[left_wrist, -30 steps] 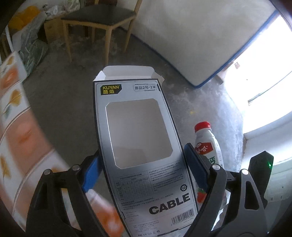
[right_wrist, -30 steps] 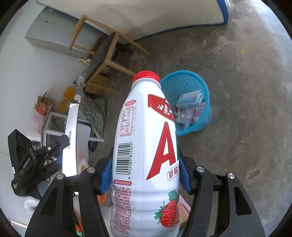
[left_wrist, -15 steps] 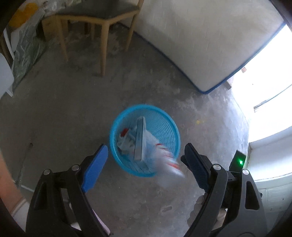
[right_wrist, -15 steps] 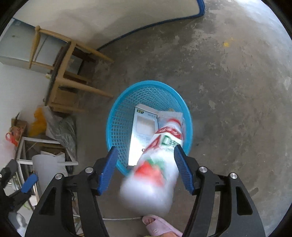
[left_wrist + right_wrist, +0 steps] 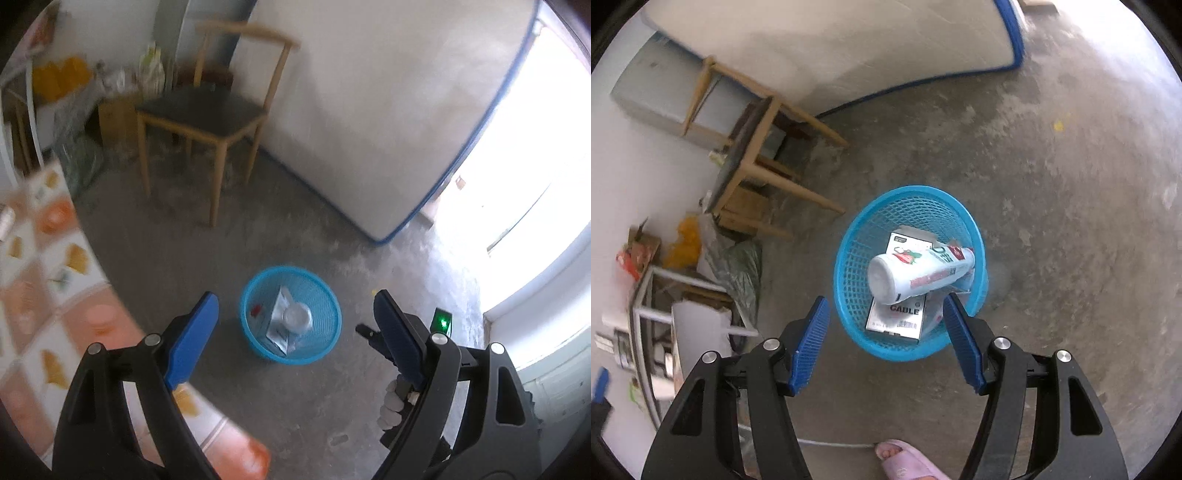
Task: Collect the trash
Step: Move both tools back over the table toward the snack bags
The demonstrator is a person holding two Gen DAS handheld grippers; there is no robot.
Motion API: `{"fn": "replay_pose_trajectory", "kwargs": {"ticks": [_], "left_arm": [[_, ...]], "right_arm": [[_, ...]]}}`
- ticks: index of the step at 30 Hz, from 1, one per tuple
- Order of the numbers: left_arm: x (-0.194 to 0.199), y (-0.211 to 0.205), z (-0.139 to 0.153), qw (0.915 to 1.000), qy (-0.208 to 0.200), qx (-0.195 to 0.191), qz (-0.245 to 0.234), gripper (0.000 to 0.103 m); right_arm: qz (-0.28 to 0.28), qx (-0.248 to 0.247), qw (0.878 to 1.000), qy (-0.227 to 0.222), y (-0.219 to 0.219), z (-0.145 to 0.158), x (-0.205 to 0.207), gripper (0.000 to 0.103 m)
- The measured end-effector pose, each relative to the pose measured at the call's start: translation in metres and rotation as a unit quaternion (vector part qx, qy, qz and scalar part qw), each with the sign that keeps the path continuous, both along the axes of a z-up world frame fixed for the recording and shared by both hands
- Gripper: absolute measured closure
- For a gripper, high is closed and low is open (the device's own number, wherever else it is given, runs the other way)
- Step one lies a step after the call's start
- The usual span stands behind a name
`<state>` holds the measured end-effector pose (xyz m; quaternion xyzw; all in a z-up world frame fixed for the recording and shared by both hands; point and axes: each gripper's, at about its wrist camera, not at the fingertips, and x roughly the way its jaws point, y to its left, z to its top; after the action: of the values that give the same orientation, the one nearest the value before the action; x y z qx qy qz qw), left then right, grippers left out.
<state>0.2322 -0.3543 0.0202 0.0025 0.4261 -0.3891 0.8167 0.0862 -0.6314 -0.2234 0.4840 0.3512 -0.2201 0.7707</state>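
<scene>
A blue mesh basket (image 5: 857, 254) stands on the concrete floor, and also shows in the left wrist view (image 5: 325, 295). In it lie a white drink bottle with a strawberry label (image 5: 916, 271) on its side and a grey cable box (image 5: 895, 317) beneath it. They show in the left wrist view too, the bottle (image 5: 297, 317) and the box (image 5: 277, 332). My left gripper (image 5: 295, 332) is open and empty, high above the basket. My right gripper (image 5: 886, 332) is open and empty, just above the basket's near rim.
A wooden chair (image 5: 207, 110) stands beyond the basket, by a mattress (image 5: 369, 110) leaning on the wall. A table with a patterned cloth (image 5: 44, 295) is at the left. Bags and boxes (image 5: 701, 251) lie at the left. A foot in a pink slipper (image 5: 905, 459) is below me.
Both grippers opened and dropped their loads. The cable box and then the bottle fell into the basket. The left gripper has since pulled back and up.
</scene>
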Motion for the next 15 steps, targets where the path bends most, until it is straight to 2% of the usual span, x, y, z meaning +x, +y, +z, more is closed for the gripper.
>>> {"fn": "replay_pose_trajectory", "kwargs": {"ticks": [5, 9, 12, 15], "left_arm": [[-0.035, 0.071, 0.044, 0.997, -0.064, -0.037, 0.023, 0.012], [-0.057, 0.133, 0.058, 0.993, -0.077, -0.066, 0.061, 0.011], [-0.075, 0.18, 0.061, 0.9893, -0.092, -0.071, 0.088, 0.011], [-0.097, 0.231, 0.056, 0.9852, -0.104, -0.061, 0.121, 0.011]], "right_arm": [[0.041, -0.06, 0.997, -0.012, 0.036, 0.044, -0.026, 0.04], [0.068, -0.11, 0.991, -0.018, 0.069, 0.079, -0.048, 0.039], [0.081, -0.153, 0.984, -0.029, 0.092, 0.109, -0.062, 0.028], [0.088, -0.209, 0.973, -0.046, 0.117, 0.141, -0.073, 0.012]]}}
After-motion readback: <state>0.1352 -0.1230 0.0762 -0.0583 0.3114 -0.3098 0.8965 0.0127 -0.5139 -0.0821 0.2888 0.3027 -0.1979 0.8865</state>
